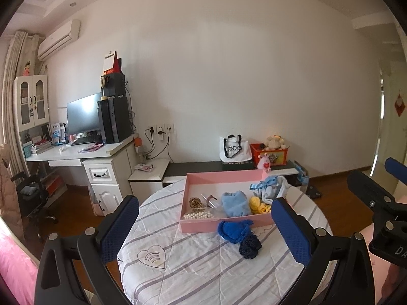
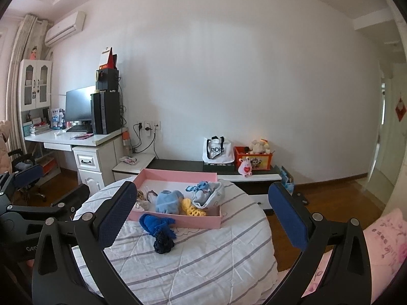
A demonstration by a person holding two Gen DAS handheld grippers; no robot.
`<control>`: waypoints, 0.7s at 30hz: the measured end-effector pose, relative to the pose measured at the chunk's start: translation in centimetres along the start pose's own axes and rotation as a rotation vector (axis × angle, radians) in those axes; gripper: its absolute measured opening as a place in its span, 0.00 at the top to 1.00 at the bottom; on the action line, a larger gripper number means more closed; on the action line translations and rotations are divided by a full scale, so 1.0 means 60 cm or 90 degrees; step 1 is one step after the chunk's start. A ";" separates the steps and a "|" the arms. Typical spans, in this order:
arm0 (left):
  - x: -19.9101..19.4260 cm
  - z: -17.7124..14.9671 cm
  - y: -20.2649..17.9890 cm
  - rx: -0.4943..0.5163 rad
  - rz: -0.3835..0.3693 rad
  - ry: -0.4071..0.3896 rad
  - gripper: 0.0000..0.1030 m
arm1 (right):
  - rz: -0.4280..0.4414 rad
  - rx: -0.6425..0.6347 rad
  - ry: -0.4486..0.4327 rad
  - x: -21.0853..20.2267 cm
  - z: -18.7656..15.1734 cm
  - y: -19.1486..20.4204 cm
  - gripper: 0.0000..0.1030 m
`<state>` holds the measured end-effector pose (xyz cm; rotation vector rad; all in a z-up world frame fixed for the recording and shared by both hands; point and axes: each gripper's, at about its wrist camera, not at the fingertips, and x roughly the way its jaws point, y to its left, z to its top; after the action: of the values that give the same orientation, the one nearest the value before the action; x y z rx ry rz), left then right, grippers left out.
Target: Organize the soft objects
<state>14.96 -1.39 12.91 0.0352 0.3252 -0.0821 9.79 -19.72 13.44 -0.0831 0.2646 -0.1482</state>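
Blue knit (image 1: 234,229): bright, crumpled, touching pink tray (image 1: 201,225) front; long axis runs toward dark knit (image 1: 250,247).
Left tool (image 1: 206,228): released.
Right tool (image 2: 203,218): released.

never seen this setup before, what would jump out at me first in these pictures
The pink tray in the middle of the striped quilt catches the eye first, holding a light blue knit piece, a yellow one and a string of white beads. Just in front of it, on the quilt, lies a bright blue knit item with a dark navy one beside it. The left gripper and right gripper frame the scene, both wide open and empty.
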 end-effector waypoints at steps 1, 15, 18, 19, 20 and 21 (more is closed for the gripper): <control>-0.001 -0.001 0.001 -0.001 0.000 -0.001 0.00 | 0.000 -0.001 -0.001 0.000 0.000 0.002 0.00; -0.005 -0.003 -0.004 -0.006 0.009 0.002 0.00 | 0.001 0.000 0.000 0.002 -0.005 0.000 0.00; -0.001 -0.003 -0.003 -0.007 0.010 0.005 0.00 | 0.000 0.003 0.004 0.005 -0.007 -0.002 0.00; 0.002 -0.003 -0.003 -0.008 0.010 0.008 0.00 | -0.001 0.005 0.007 0.008 -0.009 -0.003 0.00; 0.002 -0.003 -0.003 -0.008 0.010 0.009 0.00 | -0.002 0.005 0.009 0.009 -0.008 -0.003 0.00; 0.003 -0.004 -0.003 -0.008 0.010 0.011 0.00 | -0.003 0.006 0.011 0.011 -0.009 -0.003 0.00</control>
<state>15.06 -1.58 12.63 0.0259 0.3426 -0.0642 10.26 -20.07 12.75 -0.0724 0.2811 -0.1548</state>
